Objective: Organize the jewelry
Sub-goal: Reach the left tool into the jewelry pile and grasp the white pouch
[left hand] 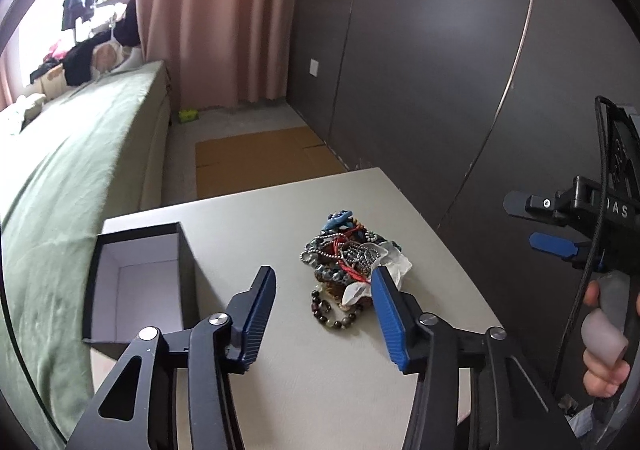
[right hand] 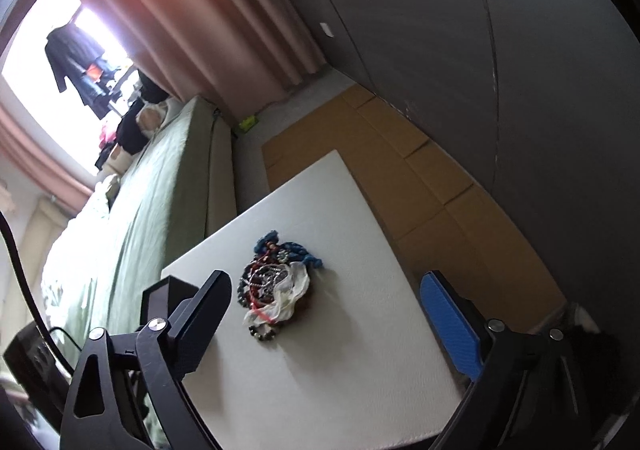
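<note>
While the tangled jewelry pile (left hand: 349, 265) lies near the middle of the pale desk (left hand: 320, 362), the open black box (left hand: 140, 282) stands to its left at the desk's edge, beside the green bed (left hand: 80, 169). Left claw (left hand: 324, 278) hangs above the desk, jaws partly apart, nothing between them; its right finger overlaps the pile's near edge in view, contact unclear. Right claw (right hand: 326, 290) gapes wide over the pile, empty.
</note>
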The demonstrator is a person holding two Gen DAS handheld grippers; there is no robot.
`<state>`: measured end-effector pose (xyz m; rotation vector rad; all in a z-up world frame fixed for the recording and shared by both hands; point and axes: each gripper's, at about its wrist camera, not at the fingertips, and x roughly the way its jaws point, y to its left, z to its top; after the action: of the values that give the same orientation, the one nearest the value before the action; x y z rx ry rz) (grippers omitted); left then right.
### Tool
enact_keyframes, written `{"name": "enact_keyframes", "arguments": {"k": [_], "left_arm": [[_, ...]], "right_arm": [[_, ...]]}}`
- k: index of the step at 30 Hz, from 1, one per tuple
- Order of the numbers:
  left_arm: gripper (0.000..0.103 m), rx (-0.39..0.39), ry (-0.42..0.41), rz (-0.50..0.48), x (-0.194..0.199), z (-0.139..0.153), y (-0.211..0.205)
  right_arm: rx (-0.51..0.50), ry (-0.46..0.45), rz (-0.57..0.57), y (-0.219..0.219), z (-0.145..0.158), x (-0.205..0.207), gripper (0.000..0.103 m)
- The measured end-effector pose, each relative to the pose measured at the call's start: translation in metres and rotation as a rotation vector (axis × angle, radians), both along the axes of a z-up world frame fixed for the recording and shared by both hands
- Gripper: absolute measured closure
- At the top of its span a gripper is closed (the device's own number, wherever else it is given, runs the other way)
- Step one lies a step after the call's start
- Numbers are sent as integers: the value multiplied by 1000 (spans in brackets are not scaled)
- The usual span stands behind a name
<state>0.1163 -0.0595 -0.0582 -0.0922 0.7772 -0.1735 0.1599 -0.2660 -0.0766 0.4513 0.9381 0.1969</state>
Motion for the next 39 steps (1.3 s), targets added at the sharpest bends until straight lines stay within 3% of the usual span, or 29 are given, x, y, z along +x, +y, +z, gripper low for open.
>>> {"name": "enact_keyframes", "arguments": {"k": [6, 9, 19, 23, 33, 35, 39], "left_arm": [[69, -22, 50, -36, 27, -5, -11], [71, -9, 65, -62, 38, -8, -21], [71, 3, 162, -82, 58, -41, -45], [71, -18, 163, -112, 58, -46, -56], [72, 70, 192, -122, 65, -71, -78], [96, 69, 185, -105, 64, -70, -73], [102, 27, 170, -86, 61, -63, -57]], "right_arm": [[27, 52, -21, -5, -14, 15, 16], [44, 93, -38, -8, -19, 17, 21], [115, 131, -29, -14, -30, 18, 21], [135, 126, -36, -19, -29, 19, 21], [188, 139, -107, -41, -33, 20, 21], [191, 143, -110, -43, -35, 21, 21], [185, 148, -95, -37, -36, 24, 21]]}}
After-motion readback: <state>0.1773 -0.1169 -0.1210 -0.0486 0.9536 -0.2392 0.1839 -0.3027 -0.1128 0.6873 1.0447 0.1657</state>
